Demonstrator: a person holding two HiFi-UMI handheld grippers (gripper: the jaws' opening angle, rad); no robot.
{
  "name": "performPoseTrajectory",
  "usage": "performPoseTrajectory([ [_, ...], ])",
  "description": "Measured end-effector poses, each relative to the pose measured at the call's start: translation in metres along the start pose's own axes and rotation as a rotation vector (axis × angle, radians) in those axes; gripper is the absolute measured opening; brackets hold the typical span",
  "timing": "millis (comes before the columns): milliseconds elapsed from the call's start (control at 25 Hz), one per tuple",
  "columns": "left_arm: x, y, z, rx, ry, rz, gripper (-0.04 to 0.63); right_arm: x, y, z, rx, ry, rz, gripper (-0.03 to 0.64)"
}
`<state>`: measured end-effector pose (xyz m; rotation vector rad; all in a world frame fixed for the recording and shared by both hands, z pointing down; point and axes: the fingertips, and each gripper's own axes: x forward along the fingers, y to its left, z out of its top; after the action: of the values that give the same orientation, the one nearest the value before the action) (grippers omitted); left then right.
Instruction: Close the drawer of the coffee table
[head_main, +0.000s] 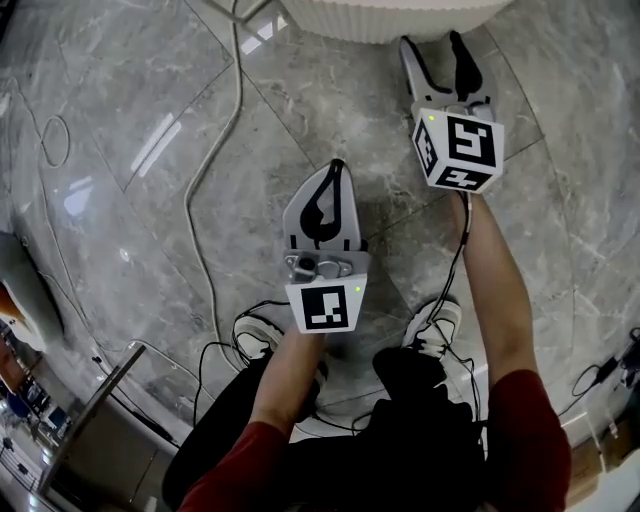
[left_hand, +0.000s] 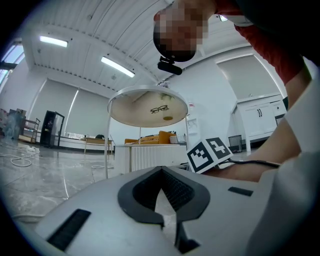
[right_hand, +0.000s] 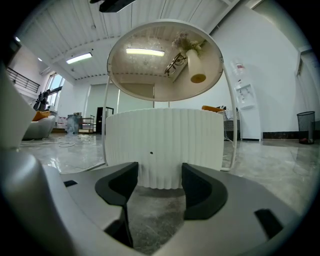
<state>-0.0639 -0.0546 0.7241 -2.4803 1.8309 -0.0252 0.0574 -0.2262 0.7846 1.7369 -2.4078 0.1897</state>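
Just beyond parted jaws of right gripper (right_hand: 159, 172), ribbed coffee table (right_hand: 165, 142); left gripper (left_hand: 161, 170) clenched.

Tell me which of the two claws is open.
The right grey claw, facing the white ribbed coffee table: its jaws stand apart, while the left grey claw has its jaws together.

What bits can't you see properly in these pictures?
- Coffee table: head view, cut off by the top edge; only its ribbed side shows.
- Drawer: right gripper view, no seam shows on the ribbed front, so open or shut is unclear.
- Cream thing on the glass top: right gripper view, seen only from below; cannot tell what it is.
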Motion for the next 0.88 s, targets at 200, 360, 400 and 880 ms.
performPoseTrajectory([
  [200, -0.004, 0.005, -0.005, 0.002, 0.022, 0.018, 0.012, 0.027, -0.002, 0.005, 0.003, 0.003, 0.003, 0.267],
  [360, -0.001, 0.003, -0.005, 0.002, 0.020, 0.011, 0.014, 0.040, -0.004, 0.007, 0.006, 0.014, 0.006, 0.267],
  [400, 0.000, 0.003, -0.004, 0.003, 0.019, 0.008, 0.014, 0.044, -0.004, 0.008, 0.006, 0.016, 0.007, 0.267],
  [880, 0.002, 0.000, -0.007, -0.003, 0.031, 0.013, 0.014, 0.059, -0.006, 0.012, 0.006, 0.020, 0.004, 0.275],
])
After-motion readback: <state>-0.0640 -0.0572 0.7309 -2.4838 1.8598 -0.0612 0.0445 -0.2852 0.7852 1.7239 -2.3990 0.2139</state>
